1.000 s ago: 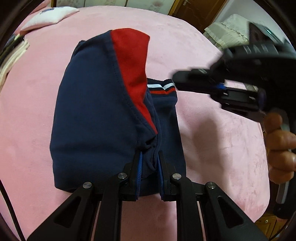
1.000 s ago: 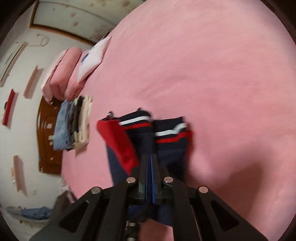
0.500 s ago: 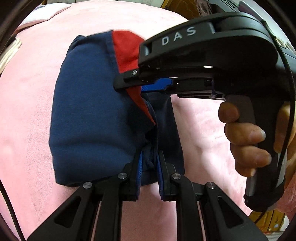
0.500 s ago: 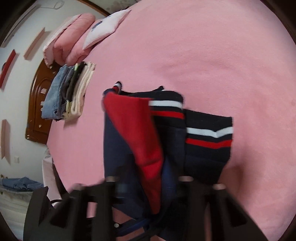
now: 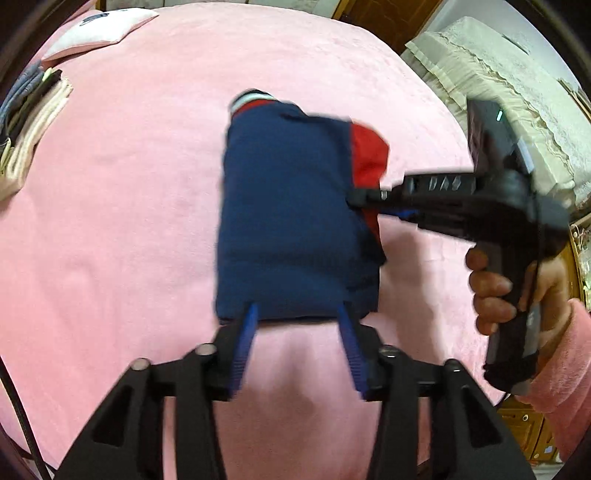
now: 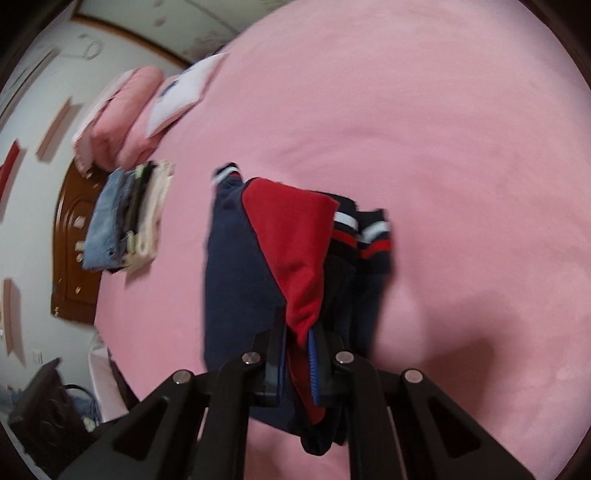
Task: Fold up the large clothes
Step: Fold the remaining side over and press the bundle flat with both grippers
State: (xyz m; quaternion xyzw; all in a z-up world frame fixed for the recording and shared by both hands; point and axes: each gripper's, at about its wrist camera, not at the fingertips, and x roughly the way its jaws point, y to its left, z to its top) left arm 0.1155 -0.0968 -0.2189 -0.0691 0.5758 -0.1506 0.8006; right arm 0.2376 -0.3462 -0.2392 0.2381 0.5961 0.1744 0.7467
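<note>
A folded navy garment with a red panel and striped cuffs lies on the pink bed. My left gripper is open, its blue pads at the garment's near edge, holding nothing. My right gripper reaches in from the right and is shut on the garment's red and navy edge. In the right wrist view the right gripper pinches the red panel and navy layers; the striped cuffs lie to the right.
A stack of folded clothes lies at the bed's left side, also in the left wrist view. Pink pillows and a white cushion sit at the head. A lace-covered cabinet stands at the right.
My left gripper let go of the garment's near edge, opened and drew back. My right gripper closed on the red and navy edge at the right side.
</note>
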